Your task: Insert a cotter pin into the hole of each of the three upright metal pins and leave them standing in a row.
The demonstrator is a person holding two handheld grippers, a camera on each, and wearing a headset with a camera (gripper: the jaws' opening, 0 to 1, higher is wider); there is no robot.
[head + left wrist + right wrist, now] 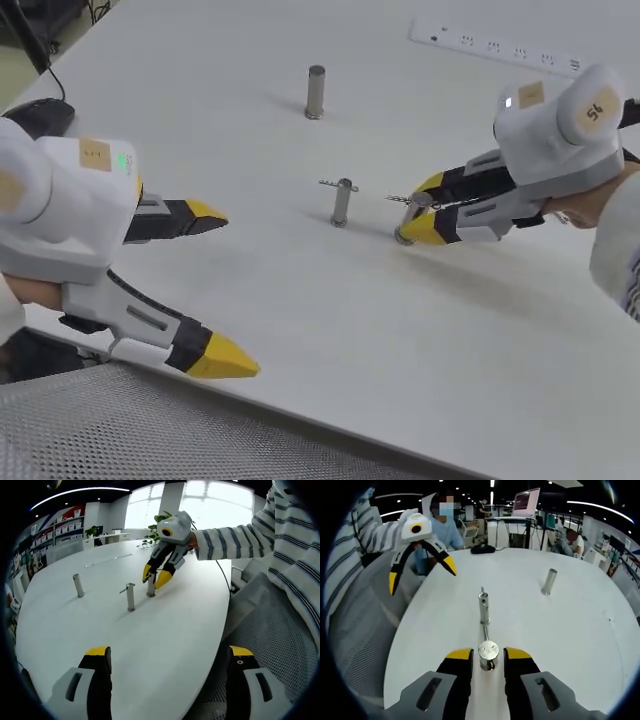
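On the white table (300,330), at the left of the head view, the left gripper (218,285) hovers with its fingers spread wide apart and nothing between them; in its own view the two yellow tips (169,652) stand far apart over bare table, well short of all three posts. Further right and toward the back stands the bare post (316,92), upright, with nothing through its hole, seen at the left in the left gripper view (78,585) and at the right in the right gripper view (549,581). Next comes the middle post (342,203), also upright, with a thin cotter pin (330,184) crossing its top. Just to its right stands the third post (408,222), which sits between the fingers of the right gripper (420,208). In the right gripper view the post's round head (488,651) lies between the two yellow tips (488,655), one close on each side; whether they press on it I cannot tell. A second wire pin (400,199) runs through this post's top, its end pointing toward the middle post (483,607). Far right at the back lies a white power strip (495,48).
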